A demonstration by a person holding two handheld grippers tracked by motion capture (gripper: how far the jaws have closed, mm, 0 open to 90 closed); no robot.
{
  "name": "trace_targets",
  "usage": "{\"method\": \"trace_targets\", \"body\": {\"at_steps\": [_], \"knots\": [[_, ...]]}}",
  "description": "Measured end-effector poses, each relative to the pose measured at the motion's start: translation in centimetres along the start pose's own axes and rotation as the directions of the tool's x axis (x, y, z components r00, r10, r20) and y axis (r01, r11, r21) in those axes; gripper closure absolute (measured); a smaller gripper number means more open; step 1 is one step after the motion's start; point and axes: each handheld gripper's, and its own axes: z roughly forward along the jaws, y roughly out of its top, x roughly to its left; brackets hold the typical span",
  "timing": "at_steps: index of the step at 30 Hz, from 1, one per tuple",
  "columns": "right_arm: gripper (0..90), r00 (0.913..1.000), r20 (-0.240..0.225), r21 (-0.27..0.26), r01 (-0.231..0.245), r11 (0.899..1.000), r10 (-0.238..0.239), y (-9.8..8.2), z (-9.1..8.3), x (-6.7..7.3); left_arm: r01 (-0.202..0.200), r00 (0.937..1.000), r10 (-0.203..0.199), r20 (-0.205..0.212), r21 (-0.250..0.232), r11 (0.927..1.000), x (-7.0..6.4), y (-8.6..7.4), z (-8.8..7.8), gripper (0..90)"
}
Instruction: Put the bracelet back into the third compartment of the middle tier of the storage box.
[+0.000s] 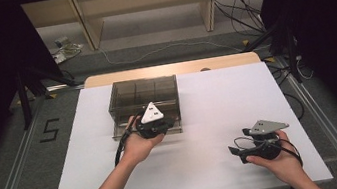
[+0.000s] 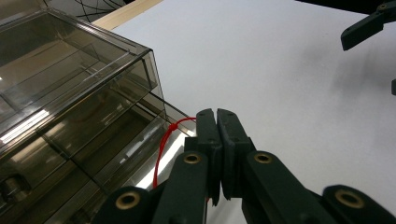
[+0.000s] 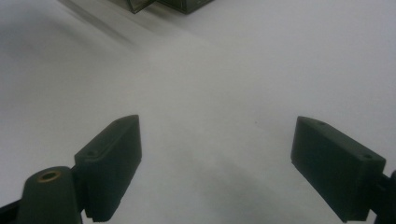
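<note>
Jaws of the left gripper [image 2: 217, 116] pressed together, pinching a thin red loop [image 2: 163, 144] that runs back from the tips toward a smoky clear box [image 2: 70, 107]. Where the loop ends cannot be made out. In the high view the left gripper [image 1: 153, 127] sits at the box's [image 1: 144, 95] near edge, the left hand [image 1: 139, 147] cupped under it from below.

Right gripper [image 3: 215, 163] wide open, nothing between its jaws, bare white tabletop [image 3: 224, 84] beneath (a corner of the box at the top of that view). In the high view the right gripper [image 1: 238, 152] rests in the right hand [image 1: 277, 159] near the table's [image 1: 210, 118] front right, well apart from the box, tips pointing left.

Box stands toward the table's far middle, dividers visible through its walls. From the left gripper view, one dark jaw of the right gripper [image 2: 366, 30] shows at upper right. Nothing lies between the two grippers.
</note>
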Motion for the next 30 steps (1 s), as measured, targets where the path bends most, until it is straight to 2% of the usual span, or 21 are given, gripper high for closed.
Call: {"method": "trace_targets", "body": {"at_steps": [30], "knots": [[16.9,1.0000,0.001,-0.001,0.000,1.000,0.000,-0.02,-0.03,-0.02,0.008,0.9999,-0.007,-0.012,0.013,0.9999,0.56,-0.14,0.66,88.3]]}}
